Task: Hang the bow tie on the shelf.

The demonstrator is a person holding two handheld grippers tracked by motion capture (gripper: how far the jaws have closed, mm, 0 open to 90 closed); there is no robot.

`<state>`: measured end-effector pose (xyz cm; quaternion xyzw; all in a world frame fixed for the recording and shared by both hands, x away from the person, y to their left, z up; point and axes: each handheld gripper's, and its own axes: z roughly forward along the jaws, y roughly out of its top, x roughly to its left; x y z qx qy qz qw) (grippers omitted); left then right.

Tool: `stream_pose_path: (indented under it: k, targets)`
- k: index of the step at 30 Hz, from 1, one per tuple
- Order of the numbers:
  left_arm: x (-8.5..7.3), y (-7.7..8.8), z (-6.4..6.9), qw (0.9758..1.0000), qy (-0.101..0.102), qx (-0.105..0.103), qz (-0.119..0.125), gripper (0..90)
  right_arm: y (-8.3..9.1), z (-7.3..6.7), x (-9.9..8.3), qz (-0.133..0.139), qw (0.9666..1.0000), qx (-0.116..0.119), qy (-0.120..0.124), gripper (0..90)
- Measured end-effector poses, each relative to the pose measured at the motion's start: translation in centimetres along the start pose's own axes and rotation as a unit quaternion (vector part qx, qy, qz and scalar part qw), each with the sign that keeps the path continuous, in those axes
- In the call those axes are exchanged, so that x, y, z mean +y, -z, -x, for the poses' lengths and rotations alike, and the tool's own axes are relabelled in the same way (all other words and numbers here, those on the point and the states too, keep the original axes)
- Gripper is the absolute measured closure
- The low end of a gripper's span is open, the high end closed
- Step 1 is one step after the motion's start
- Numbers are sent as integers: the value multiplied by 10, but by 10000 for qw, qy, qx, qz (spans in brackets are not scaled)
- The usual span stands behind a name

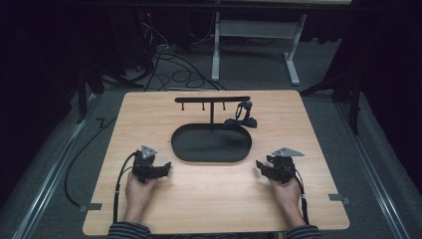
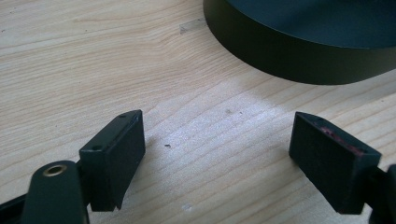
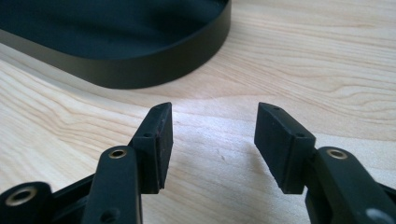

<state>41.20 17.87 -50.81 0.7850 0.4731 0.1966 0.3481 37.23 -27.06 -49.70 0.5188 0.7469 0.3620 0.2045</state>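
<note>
Both claws, left and right, rest released, flanking the black tray, seemingly just apart.

Black oval tray (shallow-walled) flat at table centre

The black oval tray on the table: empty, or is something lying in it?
Empty. The black oval tray shows a bare dark floor in the high view; the dark item hangs from the stand behind it.
</note>
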Motion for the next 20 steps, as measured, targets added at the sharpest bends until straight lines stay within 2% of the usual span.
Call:
stream_pose_path:
  k: [6,20]
  targets:
    - [0,0,0,10000,-2,-1,-1,189,-7,-5,-1,-182,9989,-321,301,432]
    - [0,0,0,10000,-3,6,4,187,-7,-4,-1,-194,9989,-328,269,402]
